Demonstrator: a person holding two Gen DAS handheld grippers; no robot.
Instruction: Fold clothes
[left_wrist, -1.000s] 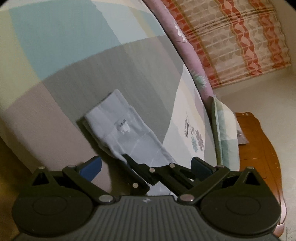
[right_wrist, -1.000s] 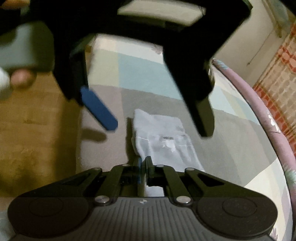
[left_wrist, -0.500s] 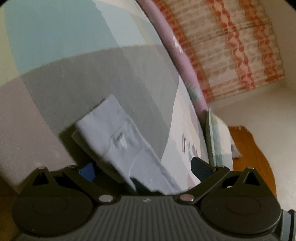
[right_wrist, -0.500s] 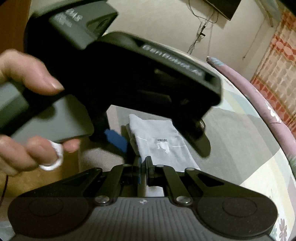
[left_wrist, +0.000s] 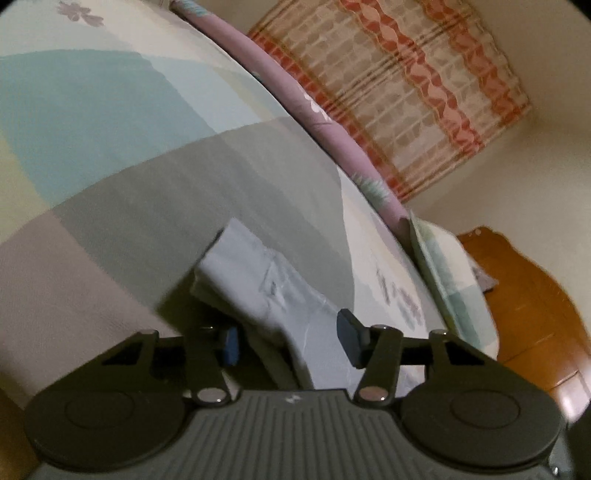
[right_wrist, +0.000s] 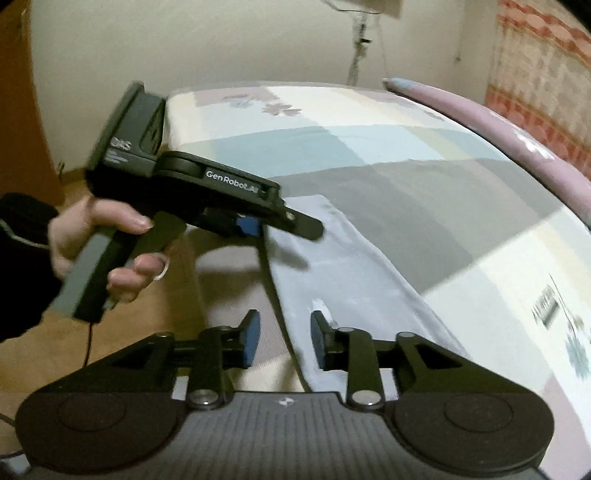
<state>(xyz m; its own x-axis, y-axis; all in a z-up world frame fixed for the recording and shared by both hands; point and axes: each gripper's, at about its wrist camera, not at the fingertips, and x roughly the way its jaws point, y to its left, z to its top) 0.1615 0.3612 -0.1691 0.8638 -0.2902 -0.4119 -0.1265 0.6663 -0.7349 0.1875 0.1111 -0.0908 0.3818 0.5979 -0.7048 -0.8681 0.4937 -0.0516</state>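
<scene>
A light blue folded garment (left_wrist: 251, 273) lies on the patchwork quilt (left_wrist: 184, 184) near the bed's side edge. My left gripper (left_wrist: 291, 343) straddles one end of it. Its jaws are closing with the cloth between the pads, and a gap still shows beside the left pad. In the right wrist view the left gripper (right_wrist: 284, 229), held by a person's hand (right_wrist: 103, 236), sits at the far corner of the garment (right_wrist: 351, 277). My right gripper (right_wrist: 284, 339) is low over the near part. Its jaws are opening, and the garment's left edge runs between the pads, untouched.
A pink bolster (left_wrist: 295, 85) lines the quilt's far side, with a patterned curtain (left_wrist: 406, 74) behind it. A pillow (left_wrist: 450, 288) leans by the wooden headboard (left_wrist: 524, 314). Wooden floor (right_wrist: 110, 350) lies left of the bed, below the hand.
The left gripper came down over the garment's end and its wide jaws narrowed around the cloth. The right gripper went from shut to open and shifted along the garment's edge.
</scene>
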